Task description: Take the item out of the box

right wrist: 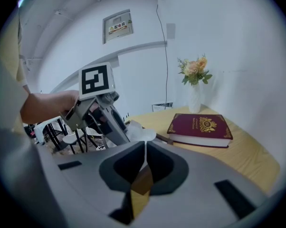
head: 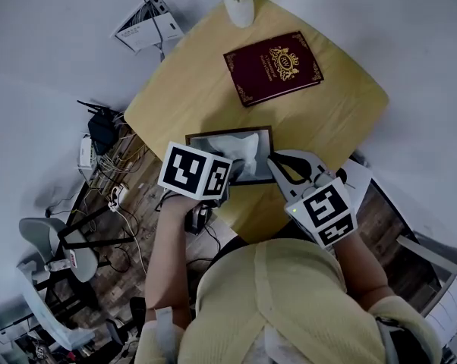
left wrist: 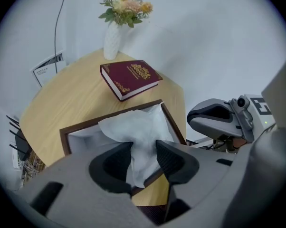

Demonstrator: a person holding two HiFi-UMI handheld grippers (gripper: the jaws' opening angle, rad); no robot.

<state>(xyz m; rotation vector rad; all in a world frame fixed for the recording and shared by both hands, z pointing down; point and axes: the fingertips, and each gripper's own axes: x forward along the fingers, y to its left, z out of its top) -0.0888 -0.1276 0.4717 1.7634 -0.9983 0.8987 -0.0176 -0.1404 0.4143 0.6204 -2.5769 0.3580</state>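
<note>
A shallow box with a dark brown rim lies at the near edge of the round wooden table. A crumpled white tissue rises out of it. In the left gripper view my left gripper is shut on the lower part of the tissue, which hangs between the pads above the box. My right gripper hovers just right of the box with its jaws shut and nothing in them. It looks toward the left gripper and the tissue.
A maroon book lies mid-table, with a white vase of flowers at the far edge. Left of the table, cables, a router and chairs crowd the floor. A white wall is behind the table.
</note>
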